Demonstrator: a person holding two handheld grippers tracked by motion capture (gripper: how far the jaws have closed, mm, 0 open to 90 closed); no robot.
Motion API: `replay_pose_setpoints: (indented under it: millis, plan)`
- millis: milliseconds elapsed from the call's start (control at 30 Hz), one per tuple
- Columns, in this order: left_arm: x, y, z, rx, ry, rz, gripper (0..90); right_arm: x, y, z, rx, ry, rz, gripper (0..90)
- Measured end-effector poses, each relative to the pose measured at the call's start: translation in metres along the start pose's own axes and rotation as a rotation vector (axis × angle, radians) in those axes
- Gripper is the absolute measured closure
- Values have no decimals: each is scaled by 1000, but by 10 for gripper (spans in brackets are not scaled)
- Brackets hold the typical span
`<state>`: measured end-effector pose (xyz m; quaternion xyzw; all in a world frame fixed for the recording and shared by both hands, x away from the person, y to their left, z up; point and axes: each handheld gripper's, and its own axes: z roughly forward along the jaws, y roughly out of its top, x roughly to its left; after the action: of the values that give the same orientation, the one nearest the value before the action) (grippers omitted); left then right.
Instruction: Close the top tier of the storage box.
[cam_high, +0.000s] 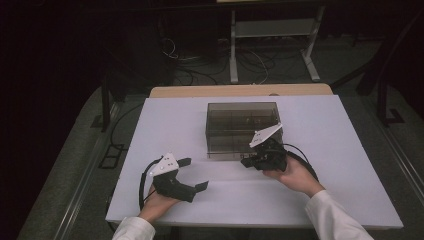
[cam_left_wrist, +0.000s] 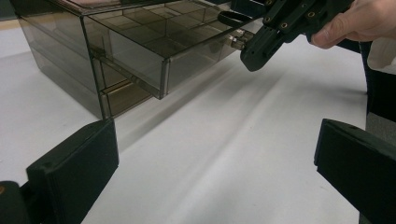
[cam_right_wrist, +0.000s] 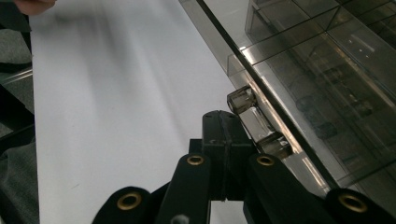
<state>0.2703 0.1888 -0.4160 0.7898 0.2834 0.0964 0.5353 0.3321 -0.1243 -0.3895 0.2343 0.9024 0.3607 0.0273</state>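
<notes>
A smoky see-through drawer box (cam_high: 235, 120) stands in the middle of the white table (cam_high: 165, 120). In the left gripper view its upper drawer (cam_left_wrist: 140, 51) sticks out a little from the box front. My right gripper (cam_high: 247, 161) is at the box's near right corner. Its jaws are shut flat on each other with nothing between them (cam_right_wrist: 226, 123). The drawer's clear handle (cam_right_wrist: 254, 123) lies right beside them, touching or nearly so. My left gripper (cam_high: 194, 174) rests low over the table at the near left, open and holding nothing (cam_left_wrist: 215, 158).
A wooden board (cam_high: 240, 90) edges the table's far side. Behind it stand a metal frame (cam_high: 272, 40) and loose cables (cam_high: 200, 65) on the floor. Each gripper trails a black cable on the table. White tabletop lies between the two hands.
</notes>
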Motion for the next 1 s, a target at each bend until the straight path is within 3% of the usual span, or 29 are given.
replay_pose_setpoints:
  millis: [1000]
  plan:
    - [0, 0, 0, -1, 0, 1, 0, -16, 8, 2, -21, -16, 38, 890]
